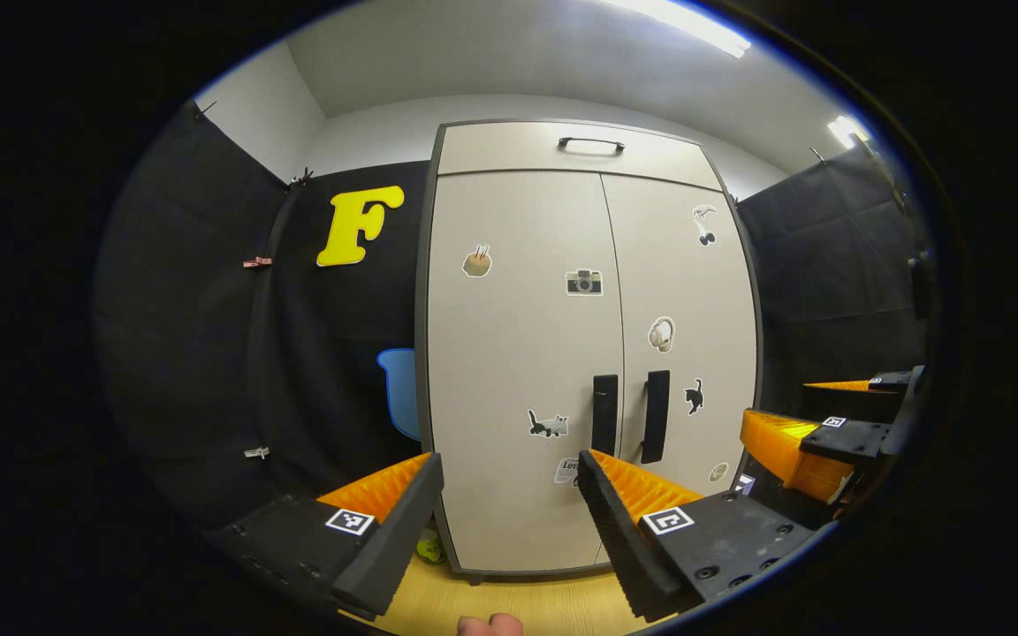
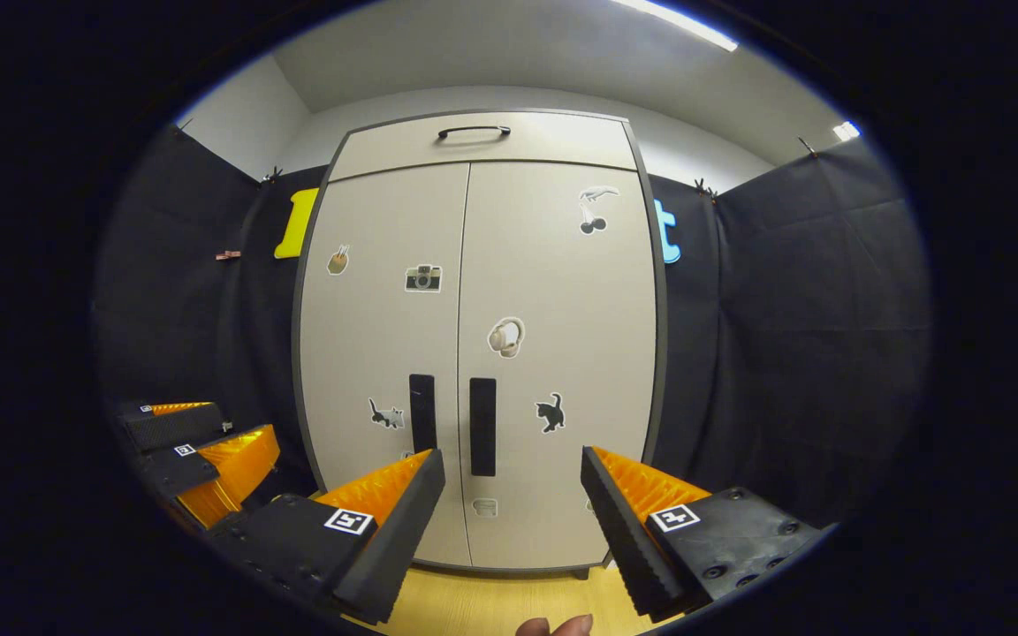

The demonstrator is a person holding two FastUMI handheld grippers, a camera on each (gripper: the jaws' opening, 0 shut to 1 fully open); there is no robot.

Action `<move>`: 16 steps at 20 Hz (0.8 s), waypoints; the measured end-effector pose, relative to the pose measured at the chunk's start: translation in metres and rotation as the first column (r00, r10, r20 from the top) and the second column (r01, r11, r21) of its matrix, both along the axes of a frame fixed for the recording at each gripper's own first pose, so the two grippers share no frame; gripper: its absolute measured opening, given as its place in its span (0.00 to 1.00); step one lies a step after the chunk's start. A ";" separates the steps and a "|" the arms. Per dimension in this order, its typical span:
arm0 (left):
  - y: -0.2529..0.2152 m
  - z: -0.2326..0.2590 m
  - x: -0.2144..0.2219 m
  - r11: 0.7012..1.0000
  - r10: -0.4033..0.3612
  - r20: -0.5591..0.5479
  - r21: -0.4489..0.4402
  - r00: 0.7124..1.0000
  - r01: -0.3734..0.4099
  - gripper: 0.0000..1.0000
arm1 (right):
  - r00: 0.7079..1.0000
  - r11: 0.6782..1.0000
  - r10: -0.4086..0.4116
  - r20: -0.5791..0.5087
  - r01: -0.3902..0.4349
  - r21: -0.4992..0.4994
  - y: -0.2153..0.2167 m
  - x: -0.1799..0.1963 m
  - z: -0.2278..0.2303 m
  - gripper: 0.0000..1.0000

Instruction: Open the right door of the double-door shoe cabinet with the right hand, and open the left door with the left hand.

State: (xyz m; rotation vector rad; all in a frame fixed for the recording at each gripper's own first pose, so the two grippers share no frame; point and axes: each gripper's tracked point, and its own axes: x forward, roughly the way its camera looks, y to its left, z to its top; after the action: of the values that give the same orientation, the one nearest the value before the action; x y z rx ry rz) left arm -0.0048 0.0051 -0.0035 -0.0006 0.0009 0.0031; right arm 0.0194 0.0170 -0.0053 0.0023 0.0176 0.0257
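Observation:
A pale double-door shoe cabinet stands ahead, both doors closed and dotted with small stickers. Two dark vertical handles sit side by side at the middle seam: the left door's handle and the right door's handle. My left gripper is open, some way in front of the left door, touching nothing. My right gripper is open too, short of the right door, with the right handle just inside its left finger. The right gripper appears at the right edge of the left gripper view, and the left gripper at the lower left of the right gripper view.
A shallow top compartment with a dark curved handle caps the cabinet. Black cloth walls close in on both sides. A light wooden floor runs to the cabinet's foot, with a small yellow-green ball at its left corner.

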 end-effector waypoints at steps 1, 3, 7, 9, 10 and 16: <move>0.000 0.000 0.001 1.000 -0.001 -0.002 -0.003 1.000 0.001 0.94 | 1.000 1.000 0.003 0.000 -0.003 -0.003 0.002 0.006 -0.001 0.98; 0.001 -0.002 0.002 1.000 0.000 -0.007 -0.004 1.000 0.000 0.94 | 1.000 1.000 0.009 -0.001 -0.009 -0.014 0.005 0.021 -0.004 0.97; 0.005 -0.007 0.005 1.000 0.017 -0.017 0.001 1.000 -0.017 0.94 | 1.000 1.000 0.014 0.010 -0.014 0.002 0.011 0.058 -0.004 0.98; 0.007 -0.011 0.007 1.000 0.025 -0.026 -0.004 0.999 -0.025 0.94 | 1.000 0.999 0.021 -0.004 -0.021 0.030 0.015 0.077 -0.009 0.98; 0.008 -0.013 0.008 1.000 0.030 -0.029 -0.006 0.999 -0.030 0.94 | 1.000 0.999 0.024 -0.007 -0.024 0.038 0.018 0.087 -0.012 0.98; 0.024 -0.023 0.024 0.999 0.048 -0.042 -0.016 0.998 -0.049 0.94 | 0.999 1.000 0.013 -0.042 -0.014 -0.022 0.027 0.140 -0.042 0.98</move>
State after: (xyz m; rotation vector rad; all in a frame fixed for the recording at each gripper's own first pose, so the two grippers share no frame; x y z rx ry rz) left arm 0.0193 0.0296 -0.0260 -0.0171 0.0425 0.0514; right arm 0.1598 0.0442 -0.0474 -0.0191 0.0598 0.0391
